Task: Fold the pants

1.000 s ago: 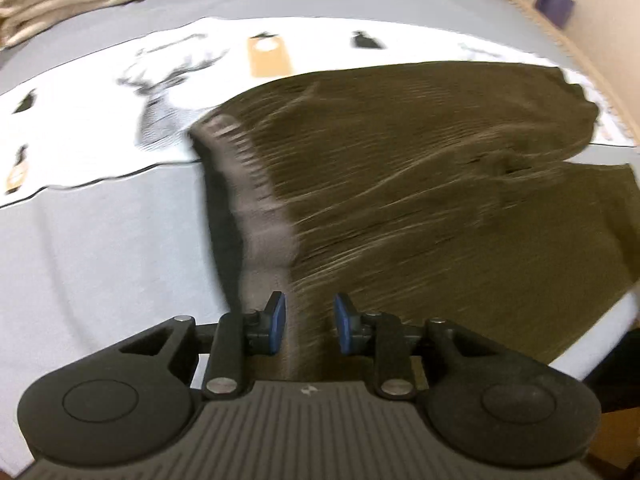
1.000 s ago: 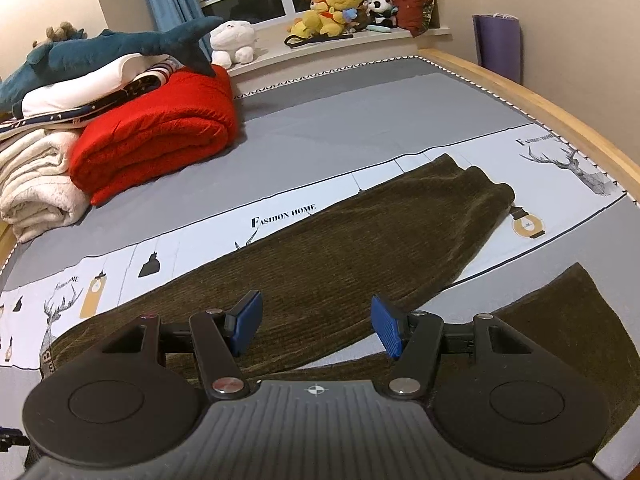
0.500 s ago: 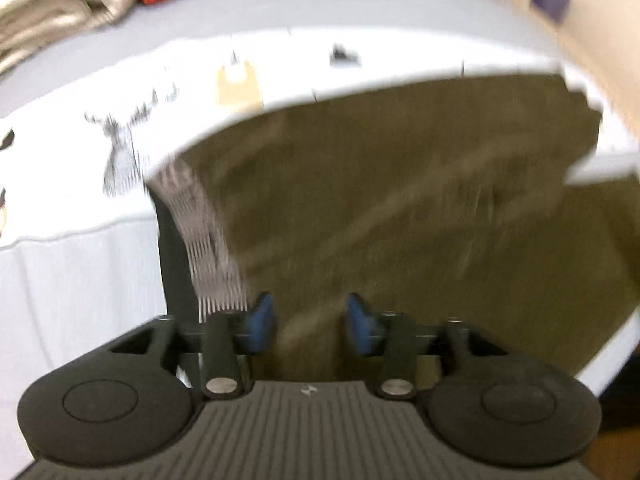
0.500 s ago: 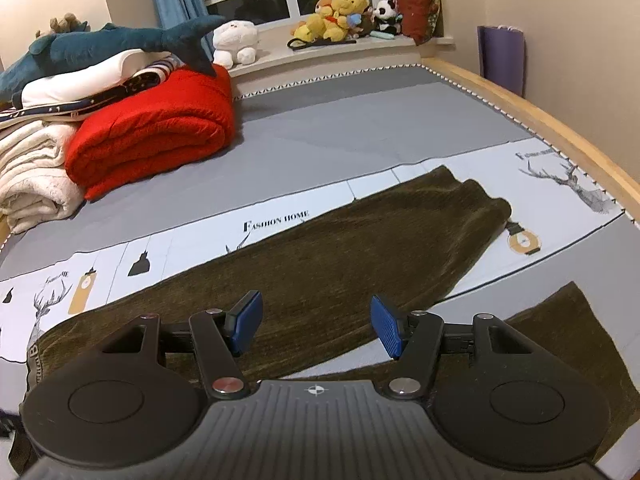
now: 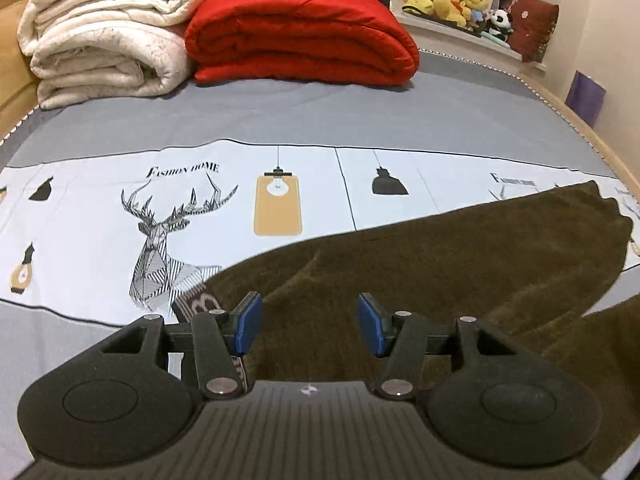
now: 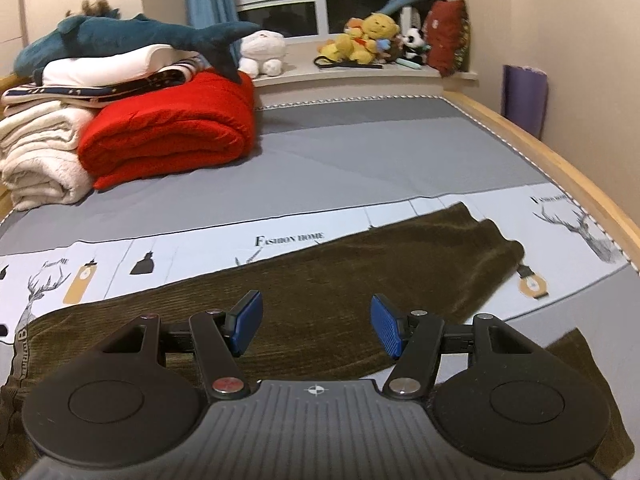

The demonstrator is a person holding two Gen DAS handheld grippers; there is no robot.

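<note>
While corduroy pants lie flat across bed, legs spread apart: left gripper above waistband, right gripper over leg, fingers wide apart, holding nothing, likely ready for grasp.

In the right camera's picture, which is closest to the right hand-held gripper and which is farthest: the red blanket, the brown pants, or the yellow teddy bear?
1. Brown pants: lying right under the right hand-held gripper.
2. Red blanket: farther up the bed, on the left.
3. Yellow teddy bear: farthest, on the window ledge.
</note>
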